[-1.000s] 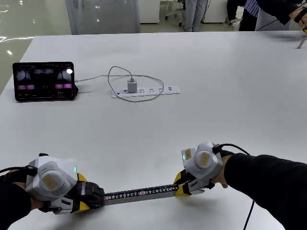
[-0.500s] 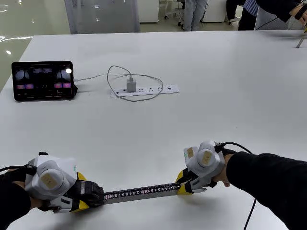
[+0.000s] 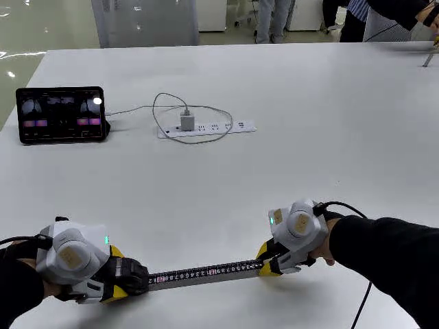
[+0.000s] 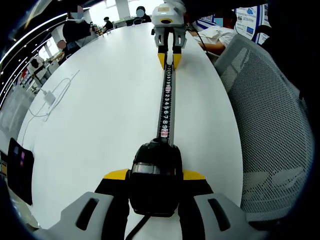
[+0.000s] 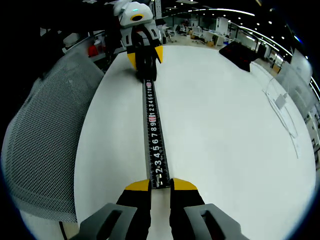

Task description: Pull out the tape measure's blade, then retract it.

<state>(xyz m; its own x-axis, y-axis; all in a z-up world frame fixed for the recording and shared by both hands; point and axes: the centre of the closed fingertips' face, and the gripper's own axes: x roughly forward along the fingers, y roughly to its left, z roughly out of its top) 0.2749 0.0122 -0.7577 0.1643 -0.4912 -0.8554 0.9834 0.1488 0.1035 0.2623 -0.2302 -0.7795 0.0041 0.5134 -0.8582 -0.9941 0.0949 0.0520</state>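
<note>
A black tape measure case (image 4: 152,175) sits between the yellow-tipped jaws of my left gripper (image 4: 152,175), which is shut on it; in the head view the left gripper (image 3: 122,279) is at the near left of the white table (image 3: 274,137). The black blade (image 3: 206,272) with white numbers runs right from the case to my right gripper (image 3: 267,266). In the right gripper view the blade (image 5: 154,135) ends between the jaws of the right gripper (image 5: 160,184), shut on its tip. The left gripper view shows the blade (image 4: 166,100) stretching to the other gripper (image 4: 169,35).
A tablet (image 3: 62,114) with a lit screen lies at the far left. A white power strip (image 3: 206,129) with a charger and looped cable lies mid-table. A grey mesh chair (image 4: 270,125) stands beside the table edge. People stand at the far side.
My right gripper has moved a little to the right with the blade tip, so more blade is out. The left gripper and case have stayed put.
</note>
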